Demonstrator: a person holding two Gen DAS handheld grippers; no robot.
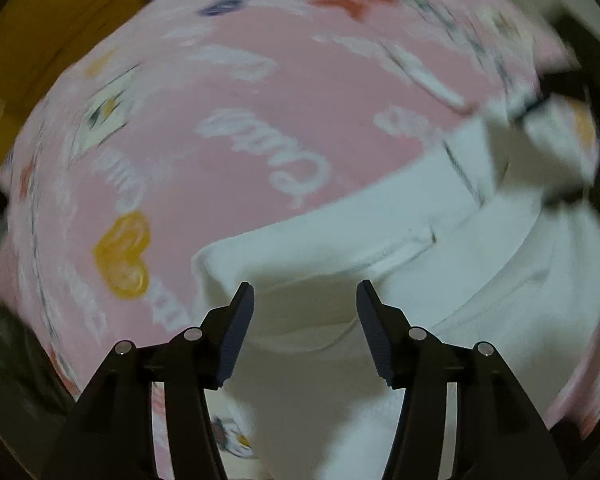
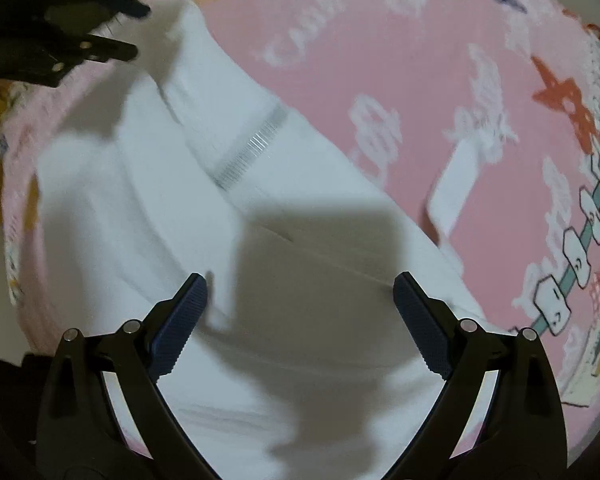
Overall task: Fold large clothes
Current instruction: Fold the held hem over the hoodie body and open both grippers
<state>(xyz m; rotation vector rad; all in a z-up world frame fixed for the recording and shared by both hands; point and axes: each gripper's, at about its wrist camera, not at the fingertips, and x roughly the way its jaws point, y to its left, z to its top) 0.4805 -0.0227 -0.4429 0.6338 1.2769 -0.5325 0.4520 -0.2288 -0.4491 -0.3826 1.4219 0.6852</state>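
The left gripper (image 1: 305, 304) has its two jaws spread apart with nothing between them; white cloth shows through the gap below. The right gripper (image 2: 300, 300) is spread wider still, also empty, and throws a dark shadow onto the fabric beneath it. Whether either tool's tips touch the cloth cannot be told.

One white garment (image 2: 284, 264) lies on one pink printed sheet (image 1: 228, 136), partly folded, with layered edges and a grey ribbed strip (image 2: 256, 144) across one band. From the left wrist view the same garment (image 1: 380, 240) fills the lower right, and a folded corner of it points toward the yellow heart (image 1: 122, 256) printed on the sheet.

Two grippers are present in all; in the right wrist view the other tool appears as a dark shape at the upper left, blurred. The pink sheet stretches bare beyond the garment's far edge in both views. A brown wooden surface (image 1: 48, 32) shows past the sheet's upper left rim.
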